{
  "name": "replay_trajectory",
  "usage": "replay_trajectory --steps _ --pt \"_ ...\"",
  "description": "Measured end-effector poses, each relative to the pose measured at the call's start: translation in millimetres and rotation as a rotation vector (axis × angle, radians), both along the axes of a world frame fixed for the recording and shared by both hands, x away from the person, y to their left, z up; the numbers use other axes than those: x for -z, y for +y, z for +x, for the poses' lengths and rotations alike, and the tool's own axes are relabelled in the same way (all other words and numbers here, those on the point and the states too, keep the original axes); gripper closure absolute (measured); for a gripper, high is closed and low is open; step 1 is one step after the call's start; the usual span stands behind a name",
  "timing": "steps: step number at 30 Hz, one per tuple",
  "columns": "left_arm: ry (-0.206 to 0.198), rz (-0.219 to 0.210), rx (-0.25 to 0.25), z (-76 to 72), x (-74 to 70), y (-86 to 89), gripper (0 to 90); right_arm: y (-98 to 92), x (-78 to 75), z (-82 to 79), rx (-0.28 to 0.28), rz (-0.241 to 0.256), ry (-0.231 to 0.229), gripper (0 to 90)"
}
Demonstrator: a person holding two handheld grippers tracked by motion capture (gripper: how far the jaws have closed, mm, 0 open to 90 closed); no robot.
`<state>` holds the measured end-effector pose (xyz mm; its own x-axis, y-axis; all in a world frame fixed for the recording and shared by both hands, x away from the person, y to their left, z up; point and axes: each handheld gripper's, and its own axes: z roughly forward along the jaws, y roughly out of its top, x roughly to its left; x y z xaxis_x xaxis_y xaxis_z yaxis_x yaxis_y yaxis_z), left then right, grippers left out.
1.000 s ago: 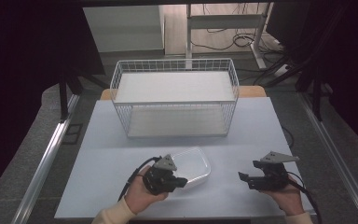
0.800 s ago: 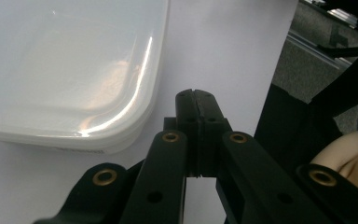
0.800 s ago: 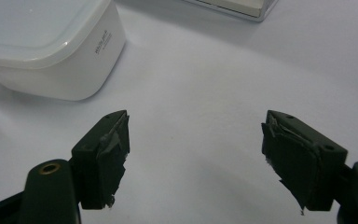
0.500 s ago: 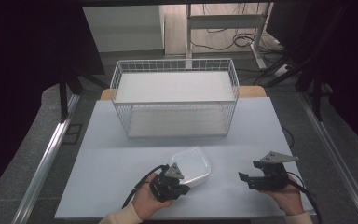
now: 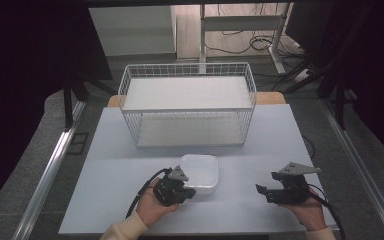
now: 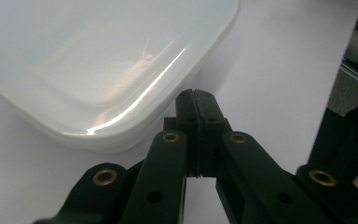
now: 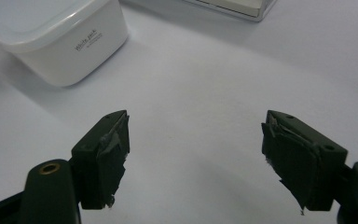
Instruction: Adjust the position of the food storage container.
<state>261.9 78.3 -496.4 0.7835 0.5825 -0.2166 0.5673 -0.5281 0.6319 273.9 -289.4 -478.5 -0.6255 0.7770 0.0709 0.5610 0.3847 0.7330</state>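
Observation:
A white lidded plastic container (image 5: 199, 172) sits flat on the pale table (image 5: 115, 150), in front of the wire basket. My left gripper (image 5: 190, 194) lies at its near edge, jaws pressed together. In the left gripper view, the tip of the left gripper (image 6: 196, 100) sits right beside the container (image 6: 98, 60) rim, with nothing visible between the jaws. My right gripper (image 5: 261, 192) hovers open over bare table at the right. In its own view the right gripper (image 7: 193, 144) points toward the container (image 7: 51, 42), well short of it.
A white wire basket (image 5: 187, 110) stands at the back middle of the table, with a white panel inside; its corner (image 7: 233, 9) shows in the right gripper view. Metal rails run down both sides of the table. Cables lie on the floor behind.
The container was tipped up on the left gripper half a second ago and now lies flat on the table. The left hand has shifted slightly. The right gripper has stayed put.

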Motion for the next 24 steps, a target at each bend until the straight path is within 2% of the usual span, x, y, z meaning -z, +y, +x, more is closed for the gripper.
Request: replay_trajectory --steps 8,15,20,24 --pt "0.011 -0.008 -0.047 14.8 -2.2 8.7 90.0 0.0 0.0 0.1 0.000 -0.001 0.001 22.9" --pt "0.019 -0.002 -0.060 22.8 -0.9 14.0 90.0 0.1 0.1 0.1 0.000 -0.001 0.001 22.9" --pt "0.017 -0.023 -0.067 19.6 -4.3 17.3 90.0 0.2 -0.1 -0.2 0.001 0.001 -0.001 22.9" --pt "-0.026 -0.048 -0.090 9.5 -20.2 31.5 89.9 -0.2 -3.1 -0.5 0.005 0.010 -0.012 22.9"
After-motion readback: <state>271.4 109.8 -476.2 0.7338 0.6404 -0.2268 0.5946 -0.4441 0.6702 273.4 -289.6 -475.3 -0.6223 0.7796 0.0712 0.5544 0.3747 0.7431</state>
